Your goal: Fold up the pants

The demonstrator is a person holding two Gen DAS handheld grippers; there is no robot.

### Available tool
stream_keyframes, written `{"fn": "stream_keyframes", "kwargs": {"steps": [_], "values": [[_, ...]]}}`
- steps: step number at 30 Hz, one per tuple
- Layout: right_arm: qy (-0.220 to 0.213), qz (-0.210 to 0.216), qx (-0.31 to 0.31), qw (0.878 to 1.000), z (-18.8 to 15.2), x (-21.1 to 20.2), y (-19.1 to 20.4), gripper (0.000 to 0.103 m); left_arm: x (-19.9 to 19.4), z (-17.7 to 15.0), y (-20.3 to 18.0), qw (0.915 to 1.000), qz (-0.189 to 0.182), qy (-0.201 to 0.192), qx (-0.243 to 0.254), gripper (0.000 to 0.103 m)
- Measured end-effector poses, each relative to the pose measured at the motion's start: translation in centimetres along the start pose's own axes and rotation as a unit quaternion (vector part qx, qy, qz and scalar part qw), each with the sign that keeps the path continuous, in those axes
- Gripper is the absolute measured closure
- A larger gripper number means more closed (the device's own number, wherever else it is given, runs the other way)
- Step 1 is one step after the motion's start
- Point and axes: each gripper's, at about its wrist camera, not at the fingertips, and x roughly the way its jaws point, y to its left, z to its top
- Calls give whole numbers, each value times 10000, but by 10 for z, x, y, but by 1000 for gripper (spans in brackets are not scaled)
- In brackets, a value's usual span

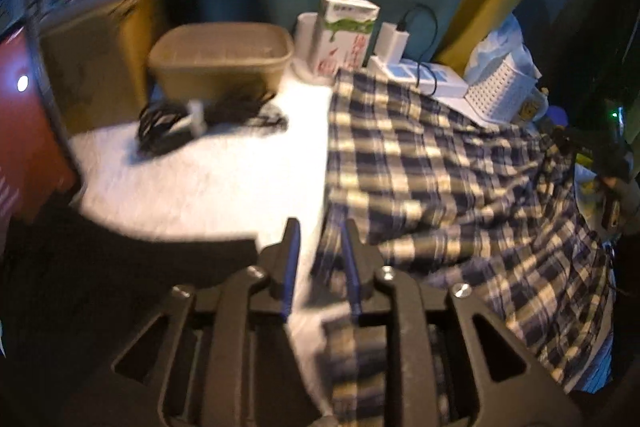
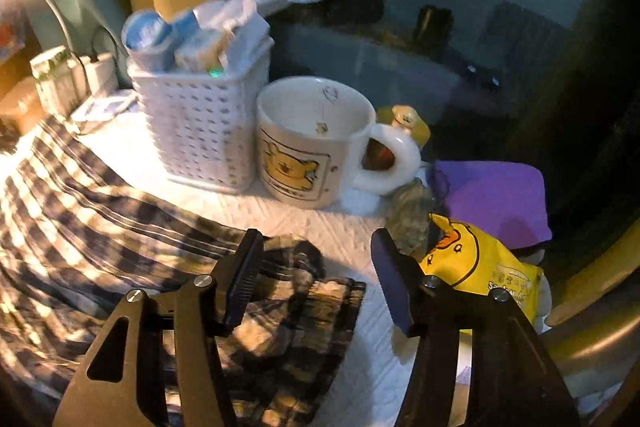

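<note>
The plaid pants lie spread over the white table top, dark blue and cream checks. My left gripper is nearly closed at the pants' near left edge; a strip of plaid cloth runs between its fingers. In the right wrist view the pants cover the left and a bunched end lies under the gripper. My right gripper is open and empty above that bunched end.
A tan tub, a black cable bundle, a carton and chargers stand at the back. A white perforated basket, a bear mug, a yellow snack bag and a purple cloth crowd the right.
</note>
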Motion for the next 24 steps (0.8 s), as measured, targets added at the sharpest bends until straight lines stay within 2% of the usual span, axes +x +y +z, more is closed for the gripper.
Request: {"fn": "stream_keyframes", "kwargs": {"steps": [4,8,13,16,18,22,24], "values": [[162,315,-129,9993,-4,6,21,44,44,24,-15,9995,-139,164,217,66],[346,596,-356,9970,-8,19,47,44,78,45,-38,9972,-177,380,621,65],[389,980,-565,9928,6,30,66,44,109,77,-65,9913,-49,419,1244,65],[604,1276,-742,9872,18,44,75,44,133,96,-64,9913,73,437,1241,64],[730,1310,-781,9856,22,55,80,44,147,105,-59,9915,244,407,1212,63],[1177,1474,-976,9772,19,83,95,44,168,111,-52,9911,222,596,1169,62],[1041,1470,-1012,9784,20,84,100,44,172,111,-55,9900,290,596,1245,62]]}}
